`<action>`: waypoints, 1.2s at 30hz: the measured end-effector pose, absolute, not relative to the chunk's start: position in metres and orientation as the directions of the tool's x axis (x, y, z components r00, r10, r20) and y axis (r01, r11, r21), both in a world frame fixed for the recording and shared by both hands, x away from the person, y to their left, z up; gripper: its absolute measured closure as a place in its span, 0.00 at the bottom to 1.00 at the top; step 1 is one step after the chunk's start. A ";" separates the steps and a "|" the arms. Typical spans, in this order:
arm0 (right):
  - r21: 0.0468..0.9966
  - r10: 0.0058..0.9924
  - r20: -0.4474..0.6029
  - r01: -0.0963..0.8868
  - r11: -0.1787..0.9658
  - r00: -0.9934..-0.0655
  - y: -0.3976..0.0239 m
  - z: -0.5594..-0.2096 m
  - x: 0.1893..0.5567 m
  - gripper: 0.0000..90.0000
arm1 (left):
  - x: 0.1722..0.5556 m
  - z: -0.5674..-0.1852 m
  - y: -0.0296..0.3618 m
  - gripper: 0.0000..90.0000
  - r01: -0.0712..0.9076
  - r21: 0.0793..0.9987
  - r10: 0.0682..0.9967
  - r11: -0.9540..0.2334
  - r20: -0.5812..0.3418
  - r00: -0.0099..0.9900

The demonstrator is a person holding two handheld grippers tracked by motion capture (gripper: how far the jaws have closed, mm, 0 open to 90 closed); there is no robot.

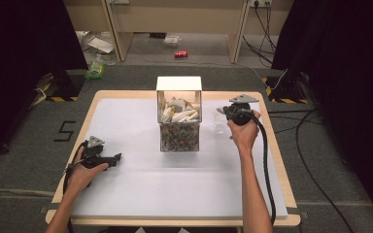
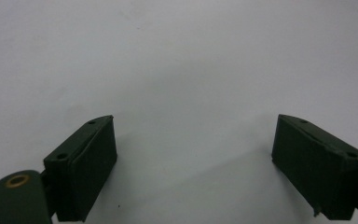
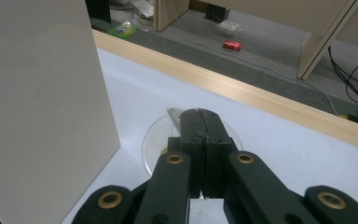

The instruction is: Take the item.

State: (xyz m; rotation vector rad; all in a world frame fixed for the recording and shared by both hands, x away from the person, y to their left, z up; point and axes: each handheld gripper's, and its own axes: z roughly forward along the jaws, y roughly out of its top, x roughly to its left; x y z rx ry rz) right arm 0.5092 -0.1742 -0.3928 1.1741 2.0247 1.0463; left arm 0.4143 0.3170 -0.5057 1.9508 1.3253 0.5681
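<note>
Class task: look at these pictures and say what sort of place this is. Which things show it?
Probably a lab or recording workspace, not a home: black curtains flank a white-topped table, cables trail over grey carpet, and hazard-striped tape marks the floor.

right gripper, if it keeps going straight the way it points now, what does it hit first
Most likely the clear cup just beneath the shut fingers of the right gripper, which pinch a small pale piece over its rim; depth is hard to judge.
</note>
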 end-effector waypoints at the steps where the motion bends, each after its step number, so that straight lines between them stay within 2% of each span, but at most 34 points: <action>1: 0.840 0.887 -0.088 0.445 0.311 -0.454 -0.174 -0.393 0.509 1.00 | 0.414 -0.506 0.317 0.14 0.617 0.752 0.925 -0.231 -0.028 0.380; 8: 0.832 0.883 -0.091 0.452 0.321 -0.460 -0.171 -0.396 0.511 0.99 | 0.414 -0.506 0.317 0.14 0.617 0.753 0.925 -0.230 -0.029 0.380; 15: 0.835 0.885 -0.082 0.453 0.311 -0.458 -0.170 -0.396 0.511 0.94 | 0.414 -0.506 0.317 0.14 0.617 0.752 0.925 -0.230 -0.029 0.379; 36: 0.845 0.889 -0.071 0.446 0.295 -0.453 -0.177 -0.386 0.505 0.88 | 0.414 -0.506 0.317 0.14 0.618 0.752 0.925 -0.230 -0.029 0.379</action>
